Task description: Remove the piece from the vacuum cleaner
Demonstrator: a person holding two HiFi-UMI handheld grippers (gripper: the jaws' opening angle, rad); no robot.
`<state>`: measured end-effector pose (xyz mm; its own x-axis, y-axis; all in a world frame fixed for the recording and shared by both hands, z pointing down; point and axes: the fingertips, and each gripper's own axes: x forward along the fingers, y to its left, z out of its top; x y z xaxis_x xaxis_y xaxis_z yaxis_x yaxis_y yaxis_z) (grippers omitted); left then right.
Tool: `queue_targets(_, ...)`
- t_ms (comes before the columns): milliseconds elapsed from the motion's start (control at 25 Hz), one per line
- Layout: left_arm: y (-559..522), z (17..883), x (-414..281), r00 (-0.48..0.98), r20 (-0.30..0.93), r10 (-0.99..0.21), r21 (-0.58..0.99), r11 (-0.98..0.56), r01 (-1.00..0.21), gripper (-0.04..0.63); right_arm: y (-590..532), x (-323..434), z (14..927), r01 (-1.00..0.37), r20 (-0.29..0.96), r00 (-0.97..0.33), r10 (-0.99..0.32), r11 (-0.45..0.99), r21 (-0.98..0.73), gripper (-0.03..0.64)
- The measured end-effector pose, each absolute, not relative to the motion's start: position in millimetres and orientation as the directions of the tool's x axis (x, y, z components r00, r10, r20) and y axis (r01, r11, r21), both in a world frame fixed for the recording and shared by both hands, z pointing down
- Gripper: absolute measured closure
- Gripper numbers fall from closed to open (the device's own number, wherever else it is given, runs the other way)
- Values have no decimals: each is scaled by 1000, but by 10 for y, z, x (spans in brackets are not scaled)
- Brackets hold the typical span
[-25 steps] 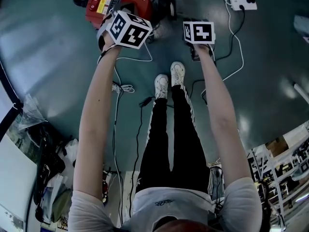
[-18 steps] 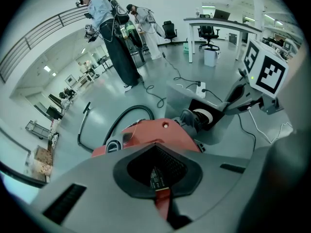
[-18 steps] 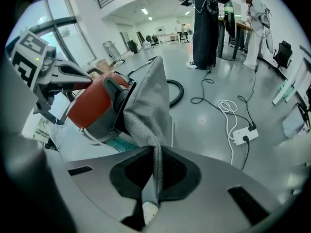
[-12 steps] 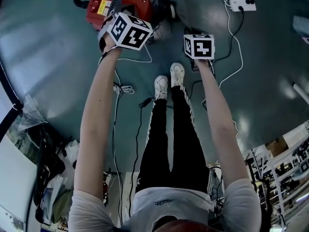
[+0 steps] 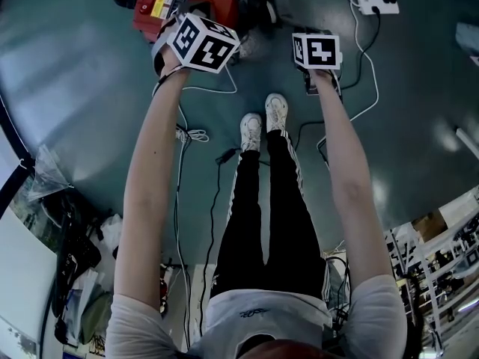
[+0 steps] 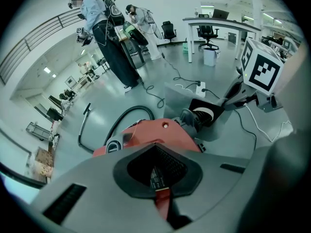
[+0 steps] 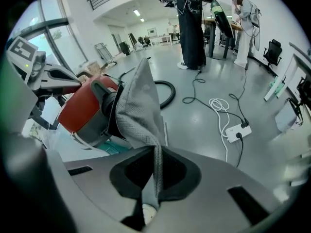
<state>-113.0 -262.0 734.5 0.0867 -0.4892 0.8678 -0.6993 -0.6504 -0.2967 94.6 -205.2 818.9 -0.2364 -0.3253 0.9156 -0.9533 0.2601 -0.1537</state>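
The left hand-held gripper (image 6: 163,200) is clamped on a red edge of the rounded, red hard-plastic vacuum cleaner (image 6: 160,130) on the glossy grey floor (image 7: 194,125). Just right of it, the right hand-held gripper (image 7: 149,198) pinches a corner of the limp grey woven-fabric dust bag (image 7: 141,101). The bag's long axis runs from these jaws to the cleaner's dark mouth.

The grey-green floor (image 5: 82,73) fills most of your head view. A white power strip (image 5: 378,4) lies at its far edge, and a white cable (image 5: 366,66) snakes down from it. Your white shoes (image 5: 275,114) stand close together below. Dark bags (image 5: 71,253) pile up at your lower left, with shelving (image 5: 438,264) at your lower right. Further off, two people (image 6: 109,38) stand at a workstation, near a long white counter (image 6: 221,24) with an office chair (image 6: 208,33) beside it.
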Motion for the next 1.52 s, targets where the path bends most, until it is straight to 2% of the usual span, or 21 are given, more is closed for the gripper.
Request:
queue_targets(360,-2624,7343,-1136,85,865,-495,-303,-650,-697,597,-2168,1037,8223,-962,922,-195,-335,247,-114,591)
queue_targets(520,-2623,7368,-1133,87,863,-497,-305,-650,-696,597,-2069,1831,8359,-997,947,-47,-316,77,-24,592)
queue_targets(600,-2638,7368,-1148,80,858,-507,-315,-643,-698,597,-1929,2122,8359,-996,956,-24,-292,84,0,592)
queue_targets(680,-2641,7365,-1163,73,856,-511,-321,-638,-700,597,-1778,2137,8378,-993,962,-28,-272,120,5,592)
queue_targets(1280,-2638,7380,-1150,67,851,-521,-333,-635,-697,597,-1677,1908,8276,-992,942,-85,-325,119,-48,592)
queue_targets(1400,-2634,7359,-1170,72,854,-515,-288,-585,-758,596,-1700,1823,8171,-991,940,-90,-328,119,-53,592)
queue_targets(1520,-2356,7340,-1214,116,865,-489,-99,-392,-915,597,-1626,1659,8021,-994,939,-106,-328,74,-86,592)
